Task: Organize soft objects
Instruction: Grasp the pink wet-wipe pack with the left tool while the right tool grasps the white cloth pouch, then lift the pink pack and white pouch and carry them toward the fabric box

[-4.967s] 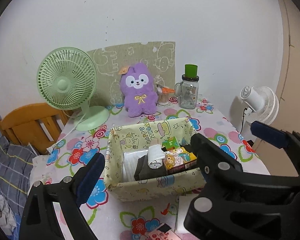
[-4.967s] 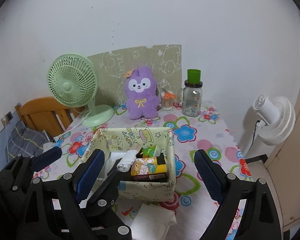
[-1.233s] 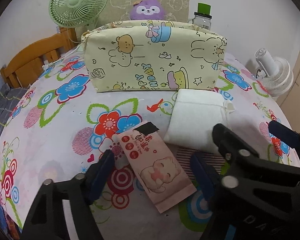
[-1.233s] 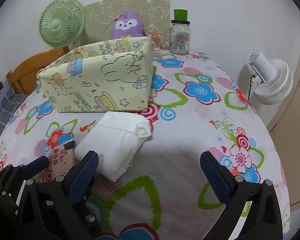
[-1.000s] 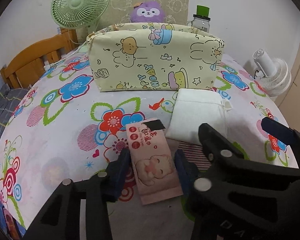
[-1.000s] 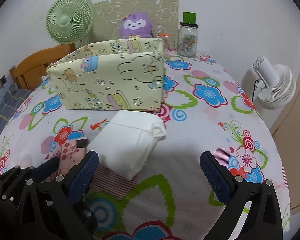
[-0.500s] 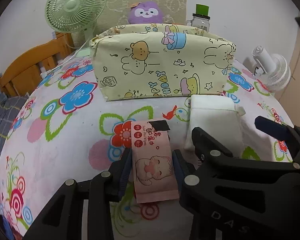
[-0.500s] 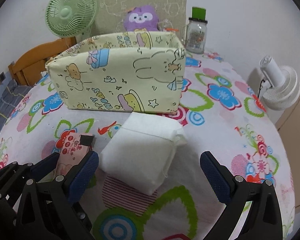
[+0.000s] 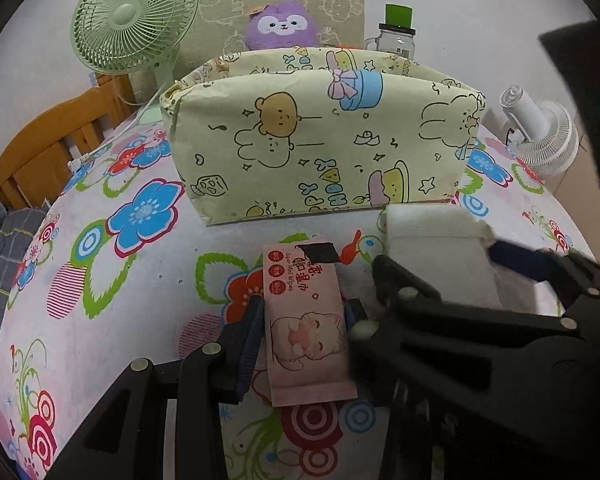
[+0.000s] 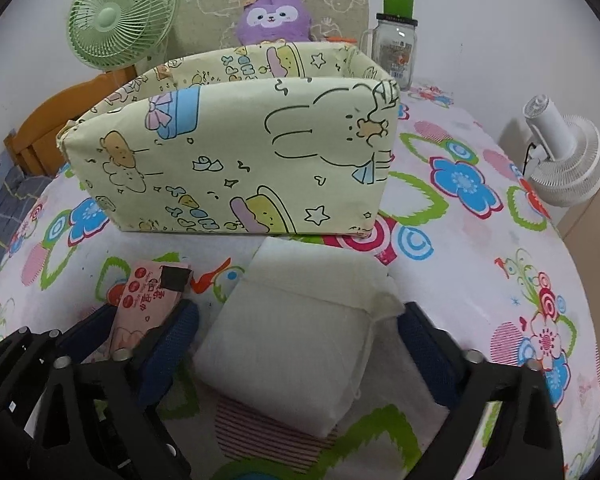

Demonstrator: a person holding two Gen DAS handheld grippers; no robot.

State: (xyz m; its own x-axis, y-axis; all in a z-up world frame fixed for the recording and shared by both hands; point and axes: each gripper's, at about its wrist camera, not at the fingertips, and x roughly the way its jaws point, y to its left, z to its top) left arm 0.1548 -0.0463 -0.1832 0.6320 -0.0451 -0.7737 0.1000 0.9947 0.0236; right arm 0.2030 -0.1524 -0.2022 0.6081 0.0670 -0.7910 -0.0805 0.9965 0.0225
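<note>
Wipes packet [image 9: 306, 320] lies just before the fabric bin [image 9: 320, 140], long axis pointing at it, clamped in the left gripper [image 9: 304, 334]. Right of it, the white pouch [image 10: 300, 344] sits between the right gripper [image 10: 300, 354], whose jaws have just been closing, not yet pressing.

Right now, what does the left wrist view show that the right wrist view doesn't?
Left wrist only: the cat picture on the pink wipes pack, pinched between the left tongs.
Right wrist only: the whole white pouch lying between the right tongs, which have just been closing.
Both: fabric basket, purple plush, green fan, jar.
</note>
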